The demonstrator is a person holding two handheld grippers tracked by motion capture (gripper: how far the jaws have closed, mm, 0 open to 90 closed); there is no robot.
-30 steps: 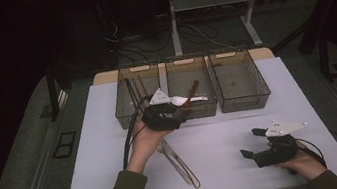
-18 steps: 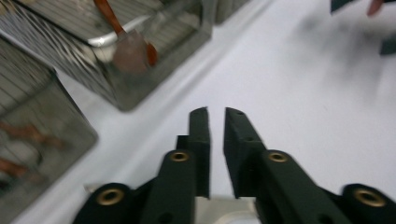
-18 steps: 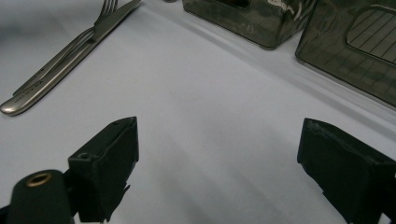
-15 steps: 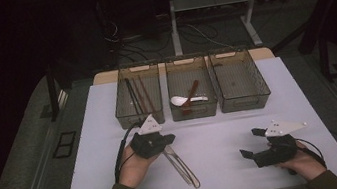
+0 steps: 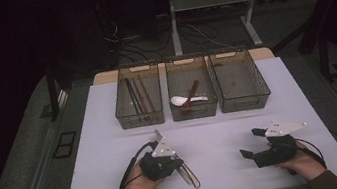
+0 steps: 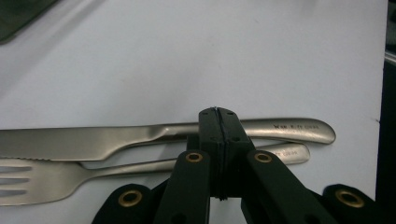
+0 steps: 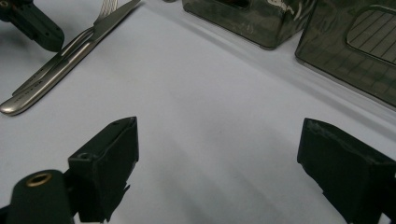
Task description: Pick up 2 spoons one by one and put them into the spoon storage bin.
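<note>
The knife (image 6: 140, 135) and fork (image 6: 56, 175) are brushed, satin-finish metal with a soft sheen, and small lettering is stamped on both handles. The desk (image 5: 242, 129) has a smooth, matt white top. The left gripper (image 6: 218, 122) has jaws of matt black plastic with brass-coloured rivets. The three bins (image 5: 240, 79) are smoky translucent plastic, slightly glossy.

White table (image 5: 119, 182); three bins (image 5: 191, 93), knife (image 6: 140, 135), fork (image 6: 56, 175)
</note>
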